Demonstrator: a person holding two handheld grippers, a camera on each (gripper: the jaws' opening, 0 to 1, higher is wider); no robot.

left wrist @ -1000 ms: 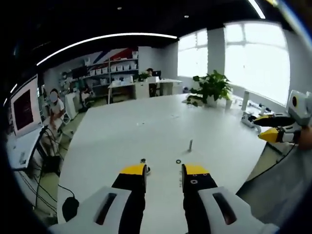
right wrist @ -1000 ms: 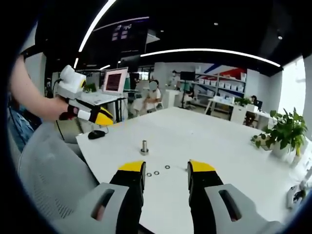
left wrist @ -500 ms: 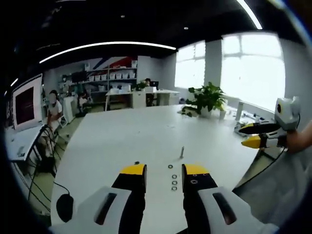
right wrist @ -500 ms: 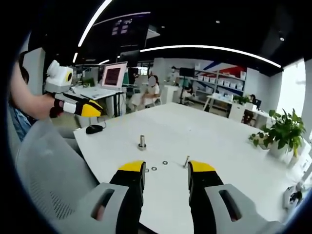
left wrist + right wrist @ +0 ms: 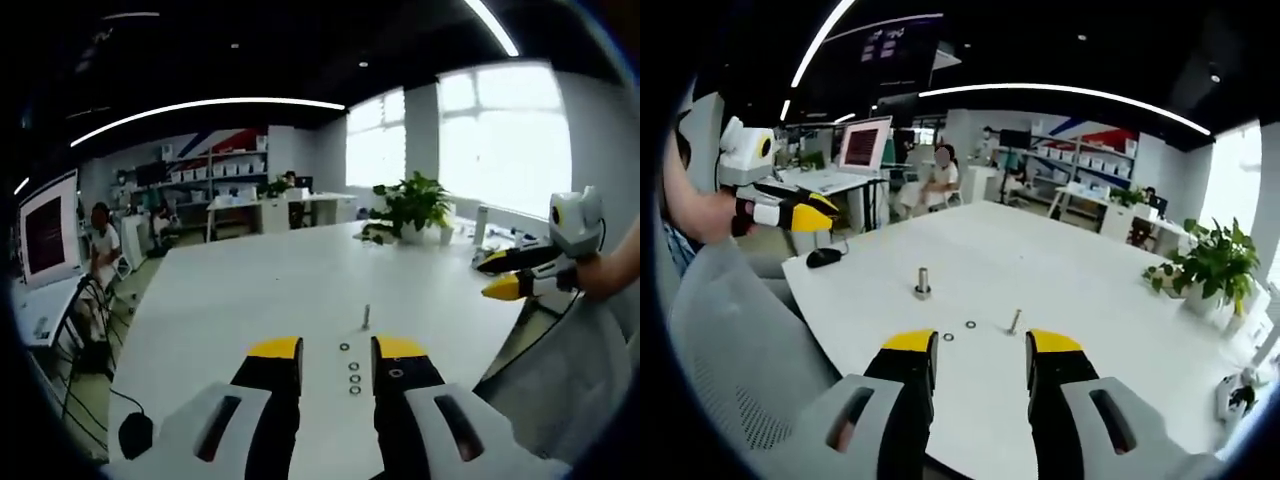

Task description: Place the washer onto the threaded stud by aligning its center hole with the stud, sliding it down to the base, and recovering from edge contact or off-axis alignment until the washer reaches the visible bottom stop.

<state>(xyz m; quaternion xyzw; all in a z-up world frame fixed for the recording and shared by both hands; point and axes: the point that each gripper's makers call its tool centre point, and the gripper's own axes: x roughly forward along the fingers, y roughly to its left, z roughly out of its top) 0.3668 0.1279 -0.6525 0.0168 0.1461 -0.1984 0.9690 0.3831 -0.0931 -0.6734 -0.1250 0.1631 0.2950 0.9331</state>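
Note:
Several small washers lie in a short row on the white table, just past my left gripper, which is open and holds nothing. A thin upright stud stands just beyond them. In the right gripper view the thin stud stands beside two washers, with a thicker stud on a wide base further left. My right gripper is open and holds nothing, short of these parts. The right gripper and the left gripper each hover off the table's edge.
A potted plant stands at the table's far side, by the windows. A black mouse lies near a table corner, in front of a monitor. A grey chair back sits close to the table edge. A person sits behind.
Both cameras have drawn back and shifted, so the parts look farther off. The row of washers came into the left gripper view, the thin stud into the right. Both grippers stay open.

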